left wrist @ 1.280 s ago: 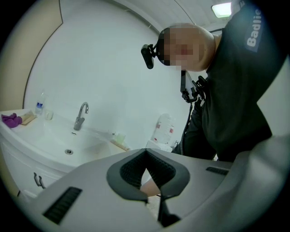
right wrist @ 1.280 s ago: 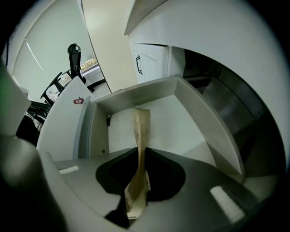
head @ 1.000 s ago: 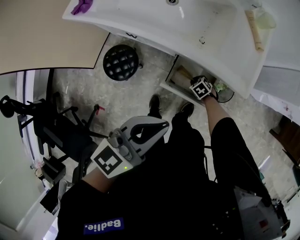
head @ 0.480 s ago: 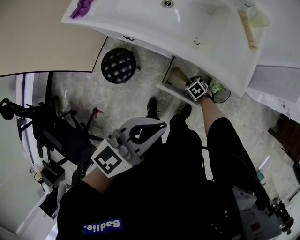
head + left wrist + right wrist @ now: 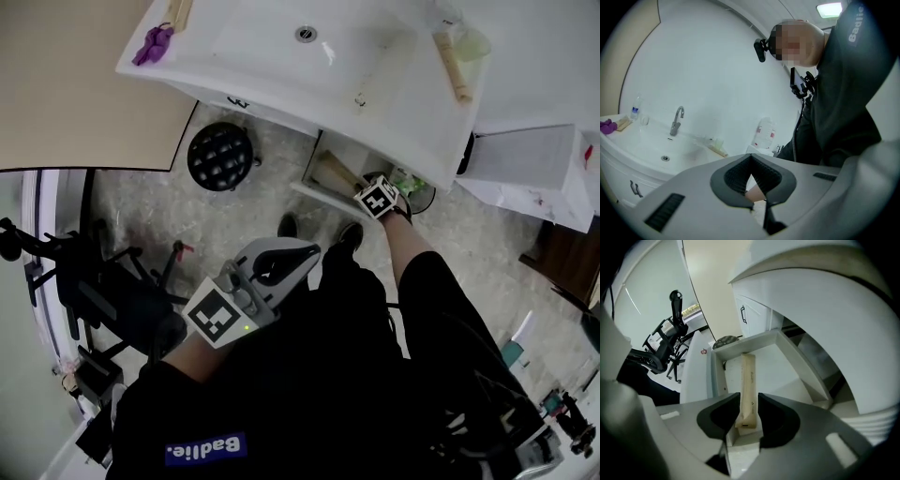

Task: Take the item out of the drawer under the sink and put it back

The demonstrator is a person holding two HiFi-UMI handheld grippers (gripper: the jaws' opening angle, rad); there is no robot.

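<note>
The white drawer (image 5: pixel 792 376) under the sink (image 5: pixel 281 66) stands pulled out. A long flat beige tube (image 5: pixel 748 380) lies lengthwise in it, and shows in the head view as a beige strip (image 5: pixel 332 172). My right gripper (image 5: pixel 744 420) reaches into the drawer. Its jaws are opening, and the tube's near end sits between the pads with a thin gap on each side. From the head only its marker cube (image 5: pixel 378 198) shows. My left gripper (image 5: pixel 309 251) hangs in front of the person's body, shut and empty; it also appears in its own view (image 5: pixel 750 155).
A black round stool (image 5: pixel 219 156) stands on the floor left of the drawer. Black chair frames (image 5: pixel 112 291) fill the left. On the sink top lie a purple thing (image 5: pixel 153 42) and another beige tube (image 5: pixel 452 67). A white cabinet (image 5: pixel 525 164) stands at the right.
The head view has swung so more of the sink top shows. The right gripper has stayed at the open drawer. The left gripper has barely moved.
</note>
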